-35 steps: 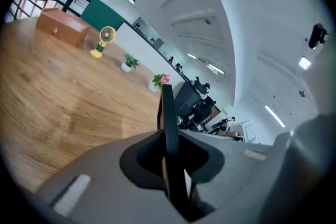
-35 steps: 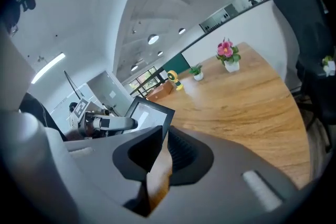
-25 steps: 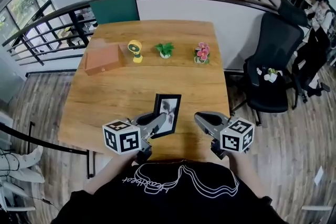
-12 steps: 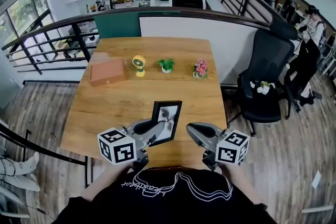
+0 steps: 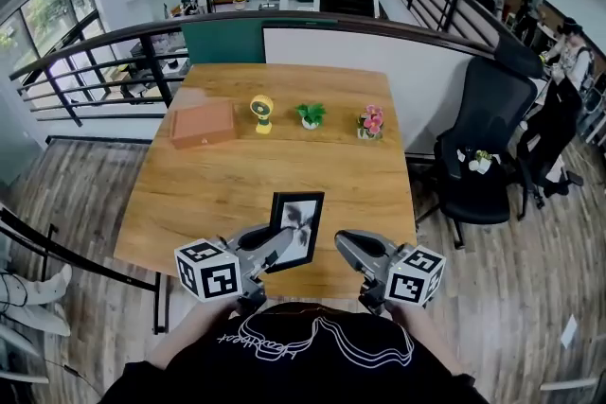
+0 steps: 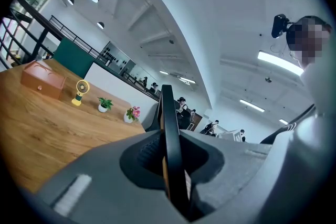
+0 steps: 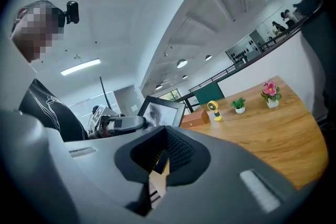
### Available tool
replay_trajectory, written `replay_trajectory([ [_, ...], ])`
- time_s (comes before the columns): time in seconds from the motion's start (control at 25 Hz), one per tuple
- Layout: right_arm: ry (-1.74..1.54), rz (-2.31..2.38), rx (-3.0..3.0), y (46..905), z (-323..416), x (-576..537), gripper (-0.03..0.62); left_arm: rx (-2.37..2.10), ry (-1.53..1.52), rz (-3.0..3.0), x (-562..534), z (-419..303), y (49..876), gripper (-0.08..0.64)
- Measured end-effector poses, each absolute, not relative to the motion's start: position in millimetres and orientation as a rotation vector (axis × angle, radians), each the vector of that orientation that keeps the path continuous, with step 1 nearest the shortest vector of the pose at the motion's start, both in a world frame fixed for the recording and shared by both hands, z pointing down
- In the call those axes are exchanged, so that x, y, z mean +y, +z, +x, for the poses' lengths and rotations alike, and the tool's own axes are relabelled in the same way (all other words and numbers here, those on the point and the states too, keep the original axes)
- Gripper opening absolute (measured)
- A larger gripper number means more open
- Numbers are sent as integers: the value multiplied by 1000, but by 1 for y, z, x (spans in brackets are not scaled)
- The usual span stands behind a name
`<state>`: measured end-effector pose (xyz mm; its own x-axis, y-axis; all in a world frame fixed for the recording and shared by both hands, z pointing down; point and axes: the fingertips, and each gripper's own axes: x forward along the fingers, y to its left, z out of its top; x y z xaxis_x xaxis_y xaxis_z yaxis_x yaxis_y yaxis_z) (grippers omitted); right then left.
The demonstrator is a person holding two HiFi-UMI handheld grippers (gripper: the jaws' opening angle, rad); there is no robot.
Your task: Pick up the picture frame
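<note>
The person is holding both grippers low in front of the body at the table's [image 5: 237, 175] near edge, the left gripper [image 5: 279, 241] clamping the picture frame [image 5: 296, 227] by its left edge, the right gripper [image 5: 343, 241] sitting just beside it with its jaws together on nothing. The black frame is standing upright over the near edge, showing a grey-and-white picture.
</note>
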<state>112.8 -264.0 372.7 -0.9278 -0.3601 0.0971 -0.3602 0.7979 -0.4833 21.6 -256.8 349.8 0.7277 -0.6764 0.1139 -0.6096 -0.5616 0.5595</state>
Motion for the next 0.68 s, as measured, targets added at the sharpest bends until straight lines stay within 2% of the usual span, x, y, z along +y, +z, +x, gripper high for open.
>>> replay_trajectory([
  [0.68, 838, 611, -2953, 388, 101, -256, 26, -962, -135, 2312, -243, 14, 366, 57],
])
